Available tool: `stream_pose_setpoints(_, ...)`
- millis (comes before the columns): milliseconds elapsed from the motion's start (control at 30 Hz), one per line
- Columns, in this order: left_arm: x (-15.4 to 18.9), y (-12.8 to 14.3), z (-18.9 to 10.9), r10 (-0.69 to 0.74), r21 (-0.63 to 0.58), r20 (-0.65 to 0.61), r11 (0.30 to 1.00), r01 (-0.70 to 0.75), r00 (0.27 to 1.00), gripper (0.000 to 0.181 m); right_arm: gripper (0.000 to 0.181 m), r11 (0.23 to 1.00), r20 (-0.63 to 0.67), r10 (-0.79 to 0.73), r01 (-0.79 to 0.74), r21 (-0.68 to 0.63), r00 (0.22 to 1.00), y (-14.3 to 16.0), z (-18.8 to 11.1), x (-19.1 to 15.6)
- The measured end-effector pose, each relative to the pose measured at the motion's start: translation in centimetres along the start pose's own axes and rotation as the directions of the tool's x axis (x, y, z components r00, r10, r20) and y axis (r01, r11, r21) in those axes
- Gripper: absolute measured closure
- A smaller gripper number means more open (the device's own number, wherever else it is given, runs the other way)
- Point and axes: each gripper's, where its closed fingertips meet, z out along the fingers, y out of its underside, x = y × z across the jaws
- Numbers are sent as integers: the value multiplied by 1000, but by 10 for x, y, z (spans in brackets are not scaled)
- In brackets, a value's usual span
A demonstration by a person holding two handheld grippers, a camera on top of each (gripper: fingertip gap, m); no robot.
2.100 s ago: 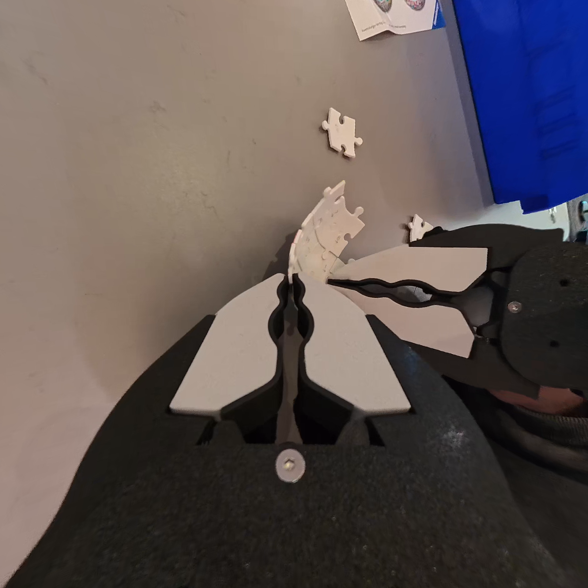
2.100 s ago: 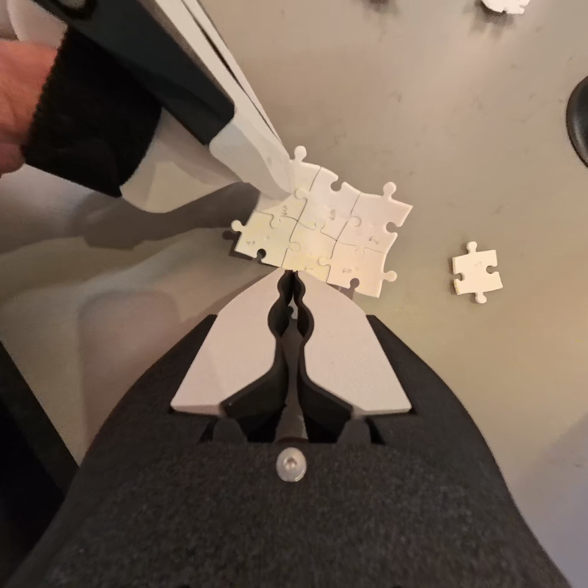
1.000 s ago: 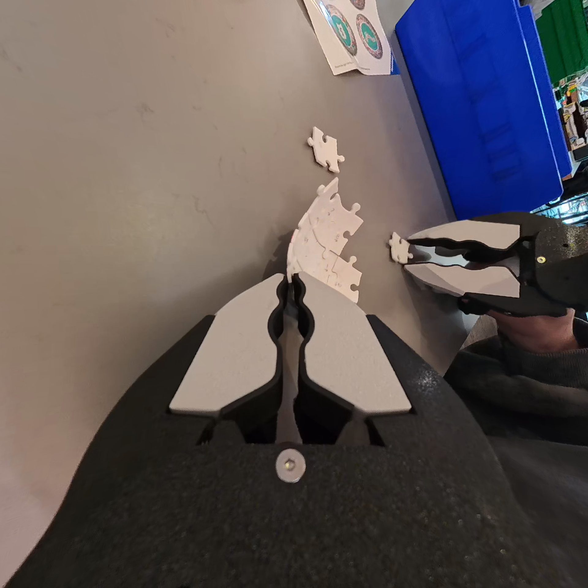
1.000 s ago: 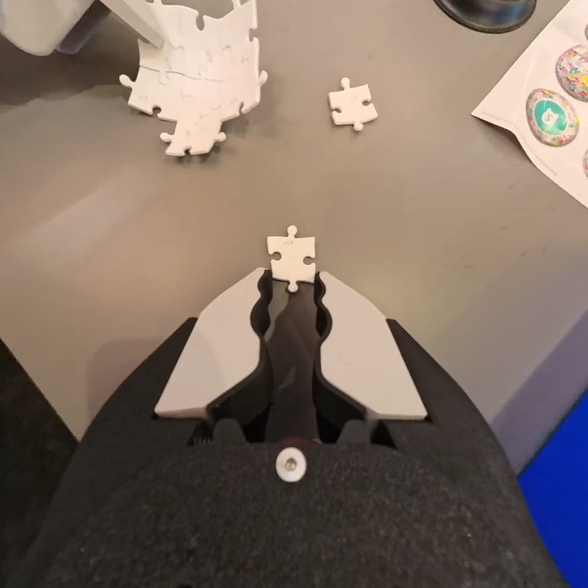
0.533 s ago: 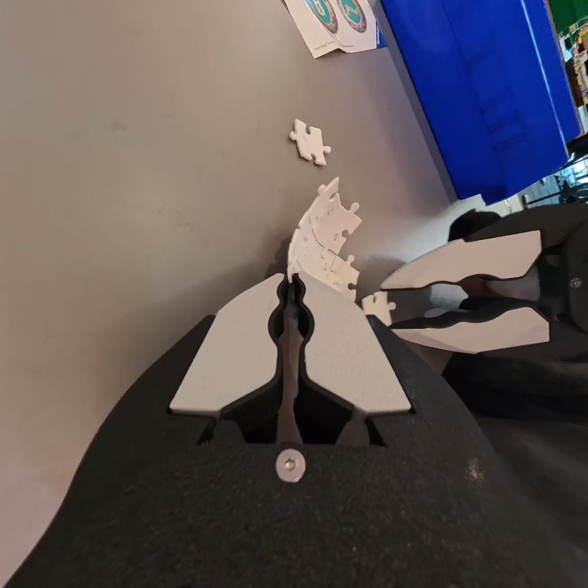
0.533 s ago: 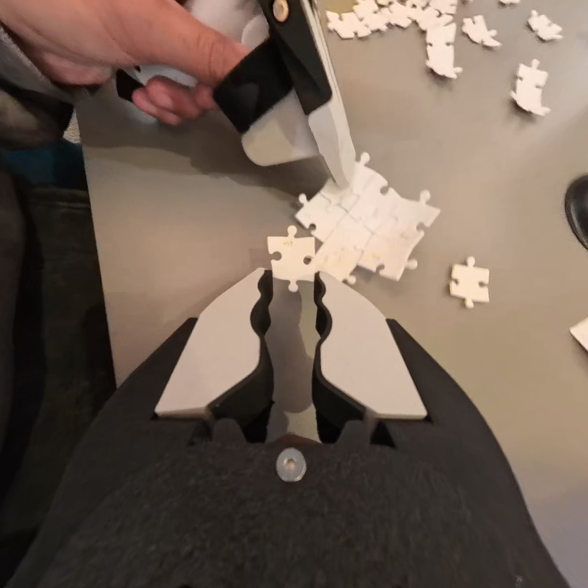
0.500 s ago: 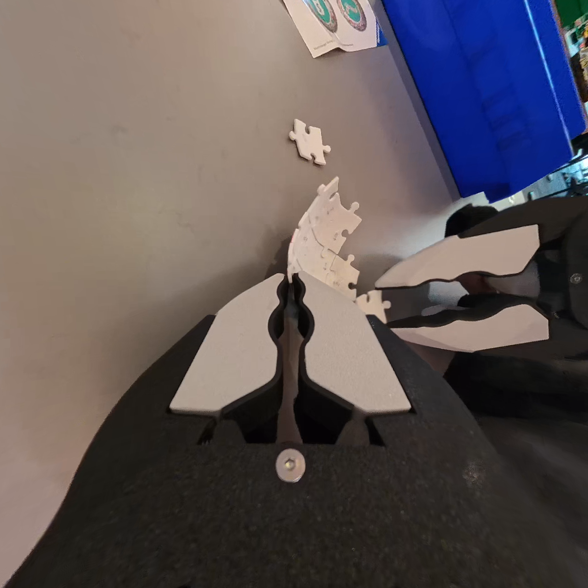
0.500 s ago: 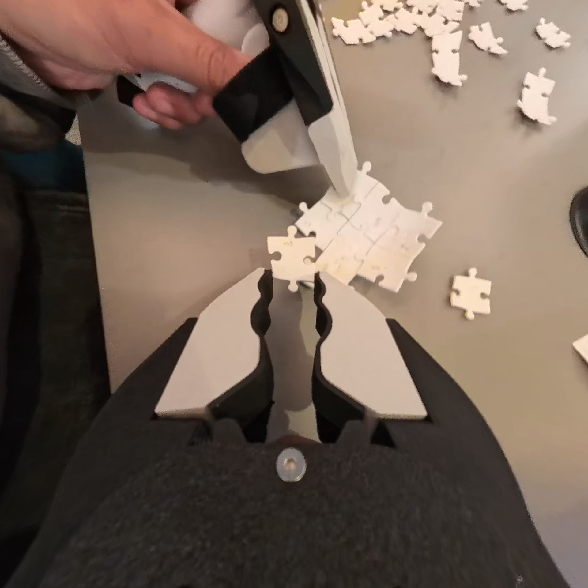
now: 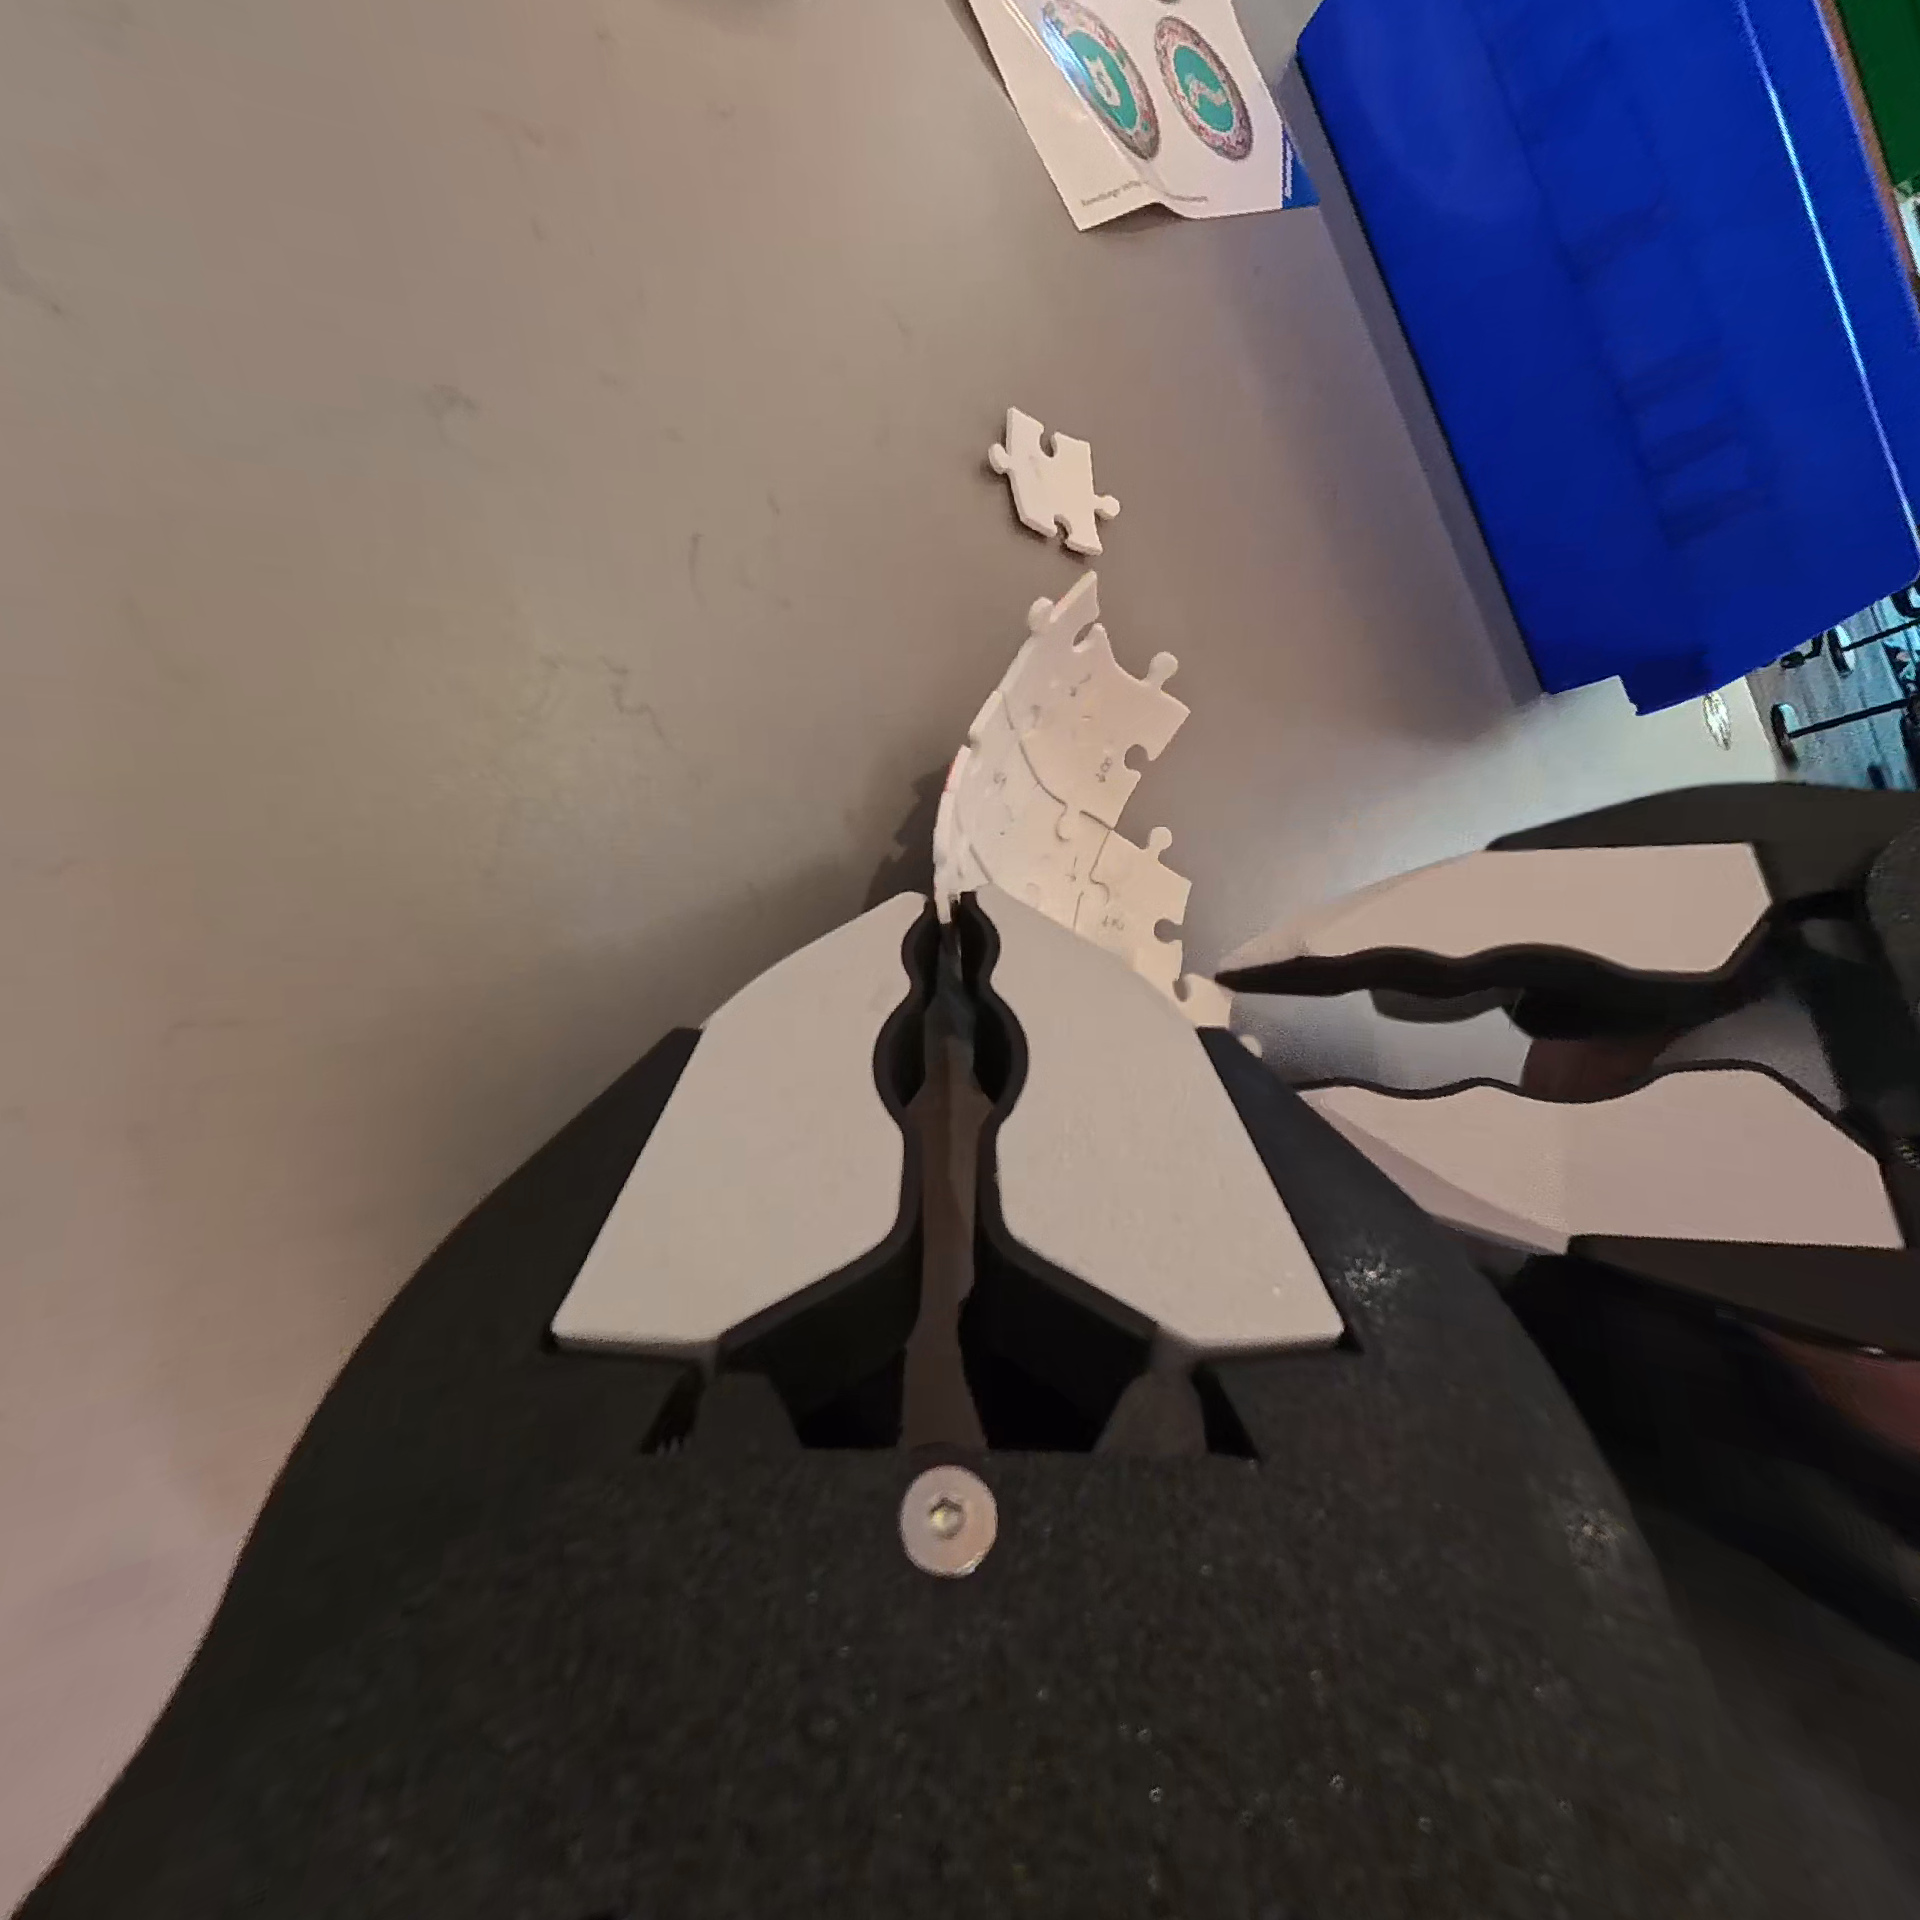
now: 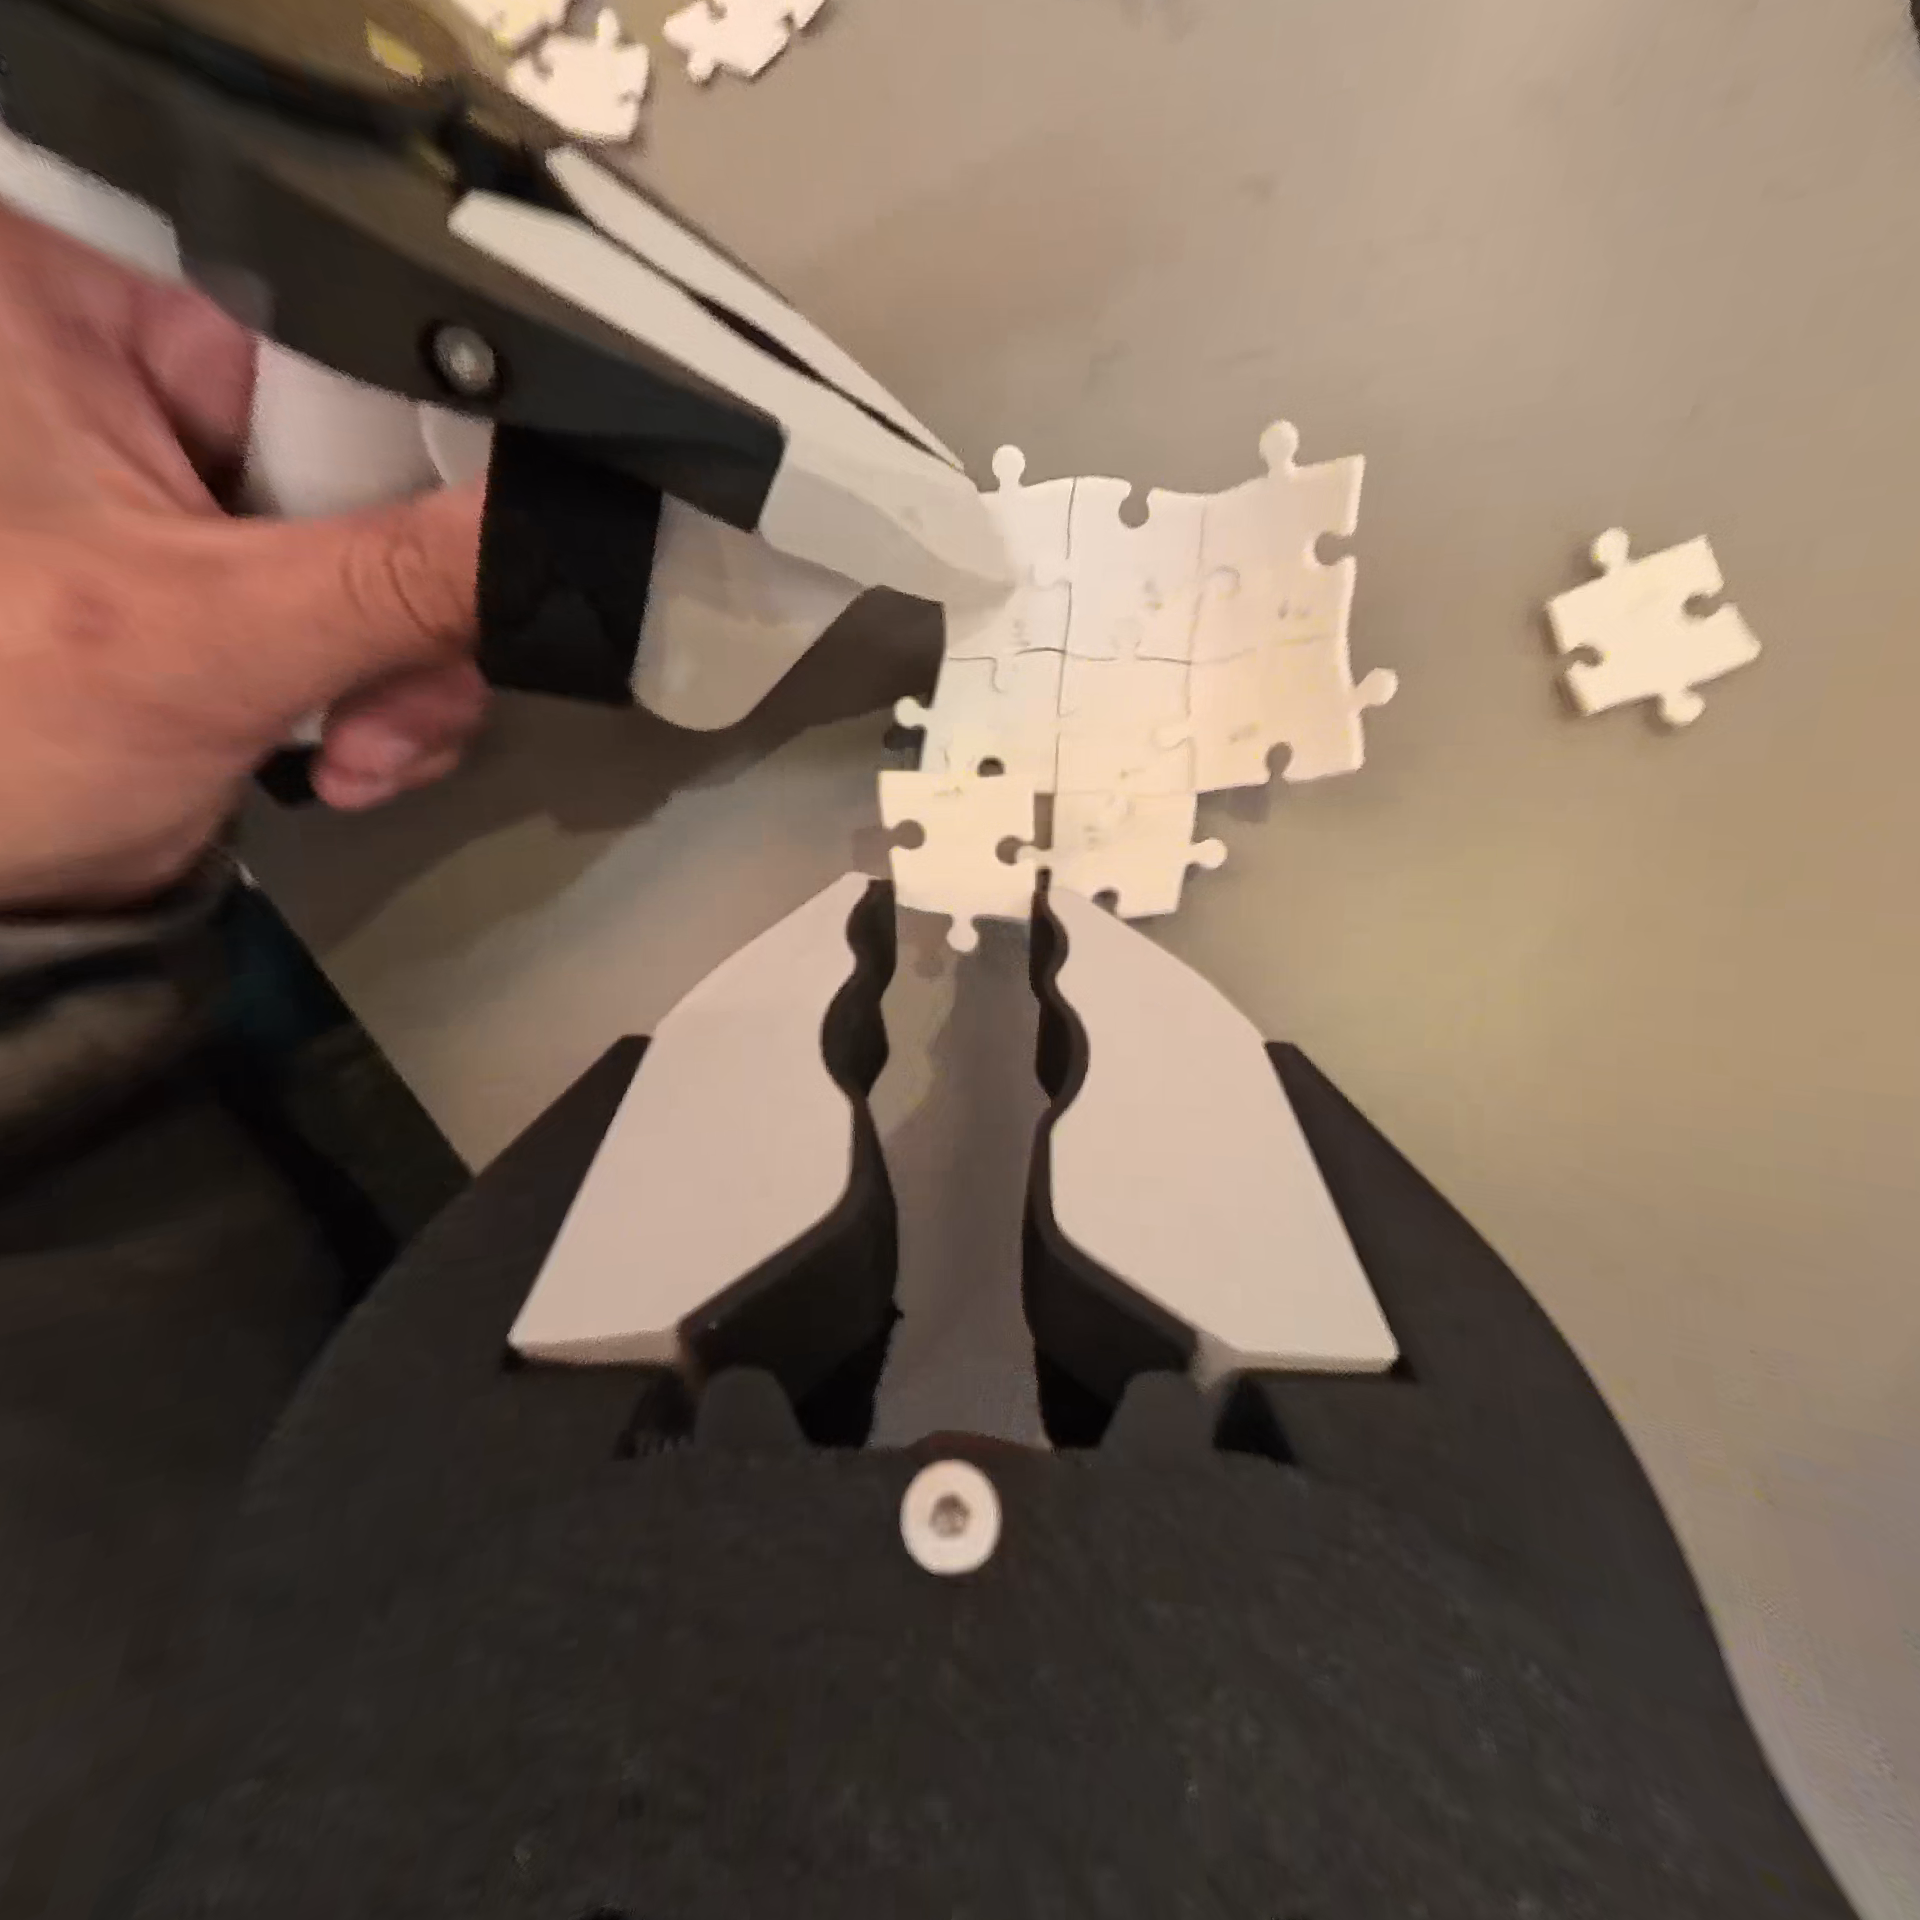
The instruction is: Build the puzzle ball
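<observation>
A big blue plastic bin (image 9: 1621,343) stands at the grey worktop's (image 9: 416,520) edge; its contents are hidden. The left gripper (image 9: 951,914), jaws closed, pinches the curved white assembled puzzle panel (image 10: 1174,644) at its corner. The right gripper (image 10: 961,904), jaws part-open, clasps a single white puzzle piece (image 10: 956,842) against the panel's lower edge. One loose white piece (image 10: 1647,629) lies nearby.

My left gripper (image 9: 951,914) and right gripper (image 10: 961,899) each had a coarse black body, one silver hex screw low at centre, and two pale grey fingers (image 10: 748,1122) edged with wavy black pads.
</observation>
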Motion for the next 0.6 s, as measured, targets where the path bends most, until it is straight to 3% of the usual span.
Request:
stream_pose_setpoints(167,1,1,0,-1,5,1,1000,1,1000,178,156,997,-36,83,-83,3,996,5,6,1)
stream_pose_setpoints(600,3,1,-1,16,8,16,1000,-16,1000,178,156,998,-100,54,-58,-36,994,8,11,5)
